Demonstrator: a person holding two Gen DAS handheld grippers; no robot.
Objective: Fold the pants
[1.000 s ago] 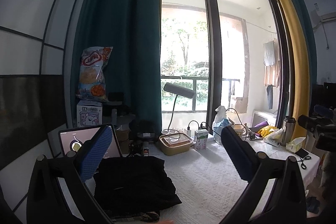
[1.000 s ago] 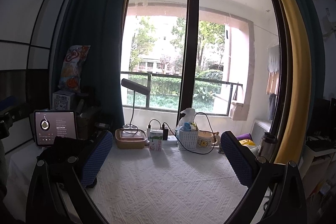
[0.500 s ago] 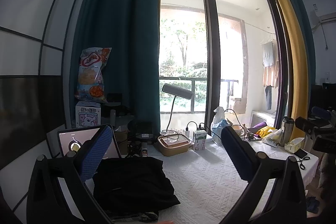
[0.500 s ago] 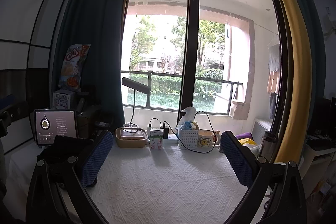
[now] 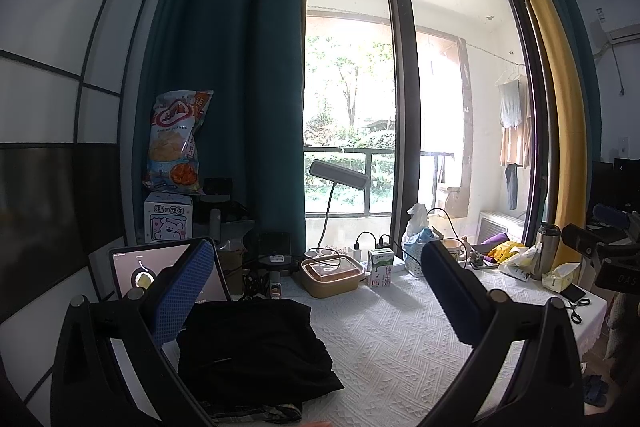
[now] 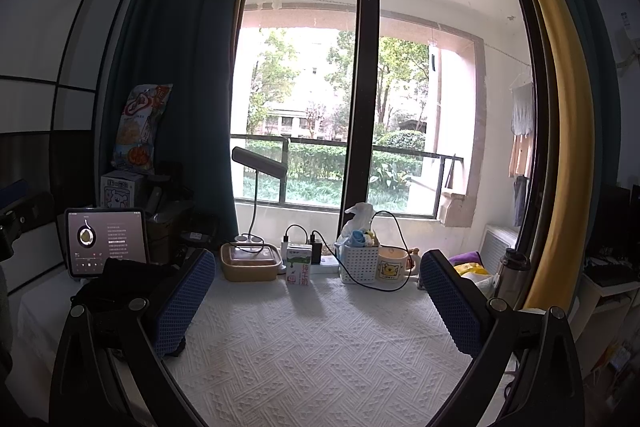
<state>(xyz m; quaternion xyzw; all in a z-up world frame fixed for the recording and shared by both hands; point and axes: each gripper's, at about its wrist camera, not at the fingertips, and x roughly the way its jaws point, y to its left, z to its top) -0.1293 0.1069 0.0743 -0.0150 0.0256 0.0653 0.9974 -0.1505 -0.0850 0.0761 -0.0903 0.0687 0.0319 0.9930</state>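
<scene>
A white woven tabletop [image 6: 320,347] before a balcony window: the left tongs [image 5: 316,283] and right tongs [image 6: 316,287] hang open, holding nothing. Folded black pants [image 5: 252,343] lie at the tabletop's left, before a lit tablet [image 6: 106,241]. A milk carton [image 6: 299,265] bears Chinese characters.

The folded black cloth pants [image 5: 256,343] are covered at nine o'clock by the left gripper's blue-padded finger [image 5: 180,297]; a checked fabric [image 5: 256,411] under them shows only as a strip at six o'clock, its kind unreadable; in the right wrist view the pants [image 6: 120,281] lie mostly behind that gripper's finger [image 6: 182,301]; the grey tablet's [image 5: 132,269] screen text is too small to read, its right part hidden.
</scene>
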